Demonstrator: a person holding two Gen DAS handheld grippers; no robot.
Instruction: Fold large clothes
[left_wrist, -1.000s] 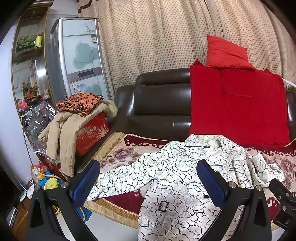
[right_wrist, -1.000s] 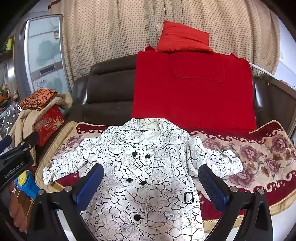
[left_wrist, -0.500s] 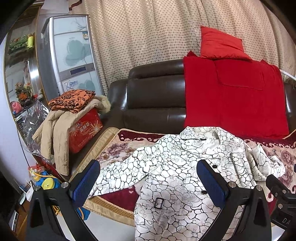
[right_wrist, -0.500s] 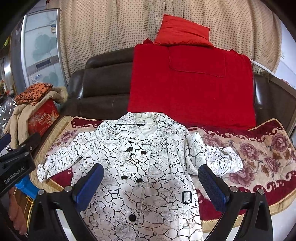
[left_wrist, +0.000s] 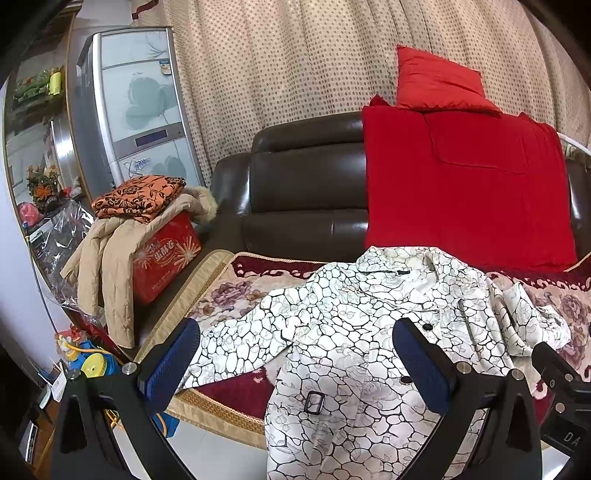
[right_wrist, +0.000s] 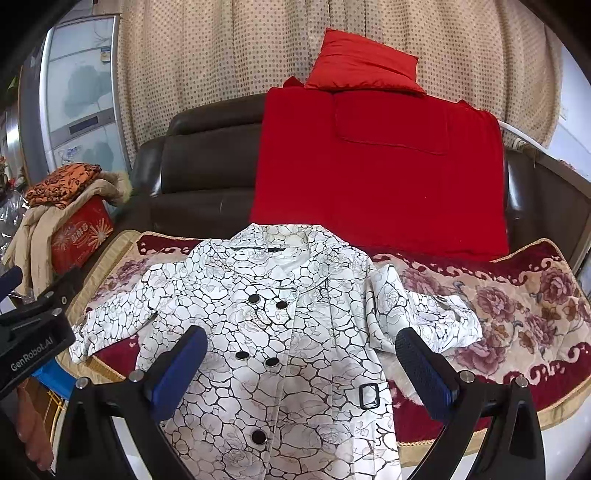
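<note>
Left wrist view: the left gripper (left_wrist: 295, 354) is spread wide, holding nothing, above the white cracked-pattern coat (left_wrist: 354, 332) lying face-up on the floral sofa cover (left_wrist: 229, 291), hem over its front edge.

Right wrist view: the right gripper (right_wrist: 301, 363) is likewise spread and empty over the coat (right_wrist: 280, 332).

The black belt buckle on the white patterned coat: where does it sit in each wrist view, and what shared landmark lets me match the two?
Left wrist: the belt buckle lies low and centre, between the open fingers of the left gripper.
Right wrist: the buckle lies low and right of centre, just inside the right finger of the right gripper.
Shared landmark: the red pillow atop the sofa back.
</note>
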